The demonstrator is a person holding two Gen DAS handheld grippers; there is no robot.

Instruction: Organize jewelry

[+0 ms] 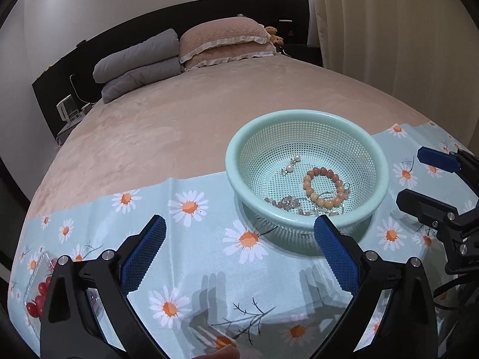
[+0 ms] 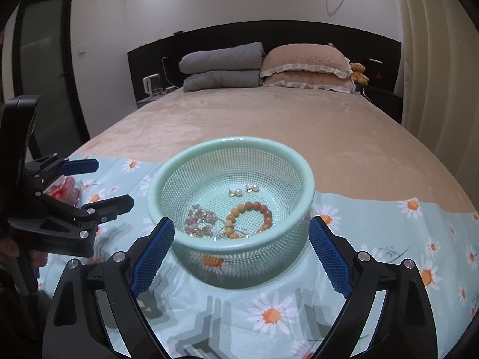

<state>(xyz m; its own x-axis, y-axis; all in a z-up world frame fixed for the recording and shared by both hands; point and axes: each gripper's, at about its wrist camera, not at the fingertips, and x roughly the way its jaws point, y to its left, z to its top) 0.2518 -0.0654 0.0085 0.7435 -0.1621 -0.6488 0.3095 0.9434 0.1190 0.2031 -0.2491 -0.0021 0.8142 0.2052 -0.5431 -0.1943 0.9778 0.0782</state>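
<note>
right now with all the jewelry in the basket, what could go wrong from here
The pale pink bracelet and thin wire hoops lie against the orange bead bracelet, so lifting one could drag another. The pearl earrings are small and might slip from wide pads. The mesh basket sits on loose daisy cloth and could slide.

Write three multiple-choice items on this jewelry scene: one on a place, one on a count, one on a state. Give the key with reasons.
1. Where does the orange beaded bracelet lie?
A. in the mint-green perforated plastic basket
B. on the daisy-print cloth
C. on a pillow

2. How many pearl earrings are in the basket?
A. one
B. two
C. four

3. How does the right gripper stand?
A. shut on the bracelet
B. shut, empty
C. open, empty

Key: A, the bracelet rests on the basket floor; B, two pearls lie side by side; C, its blue pads stand wide apart with nothing held.
</note>
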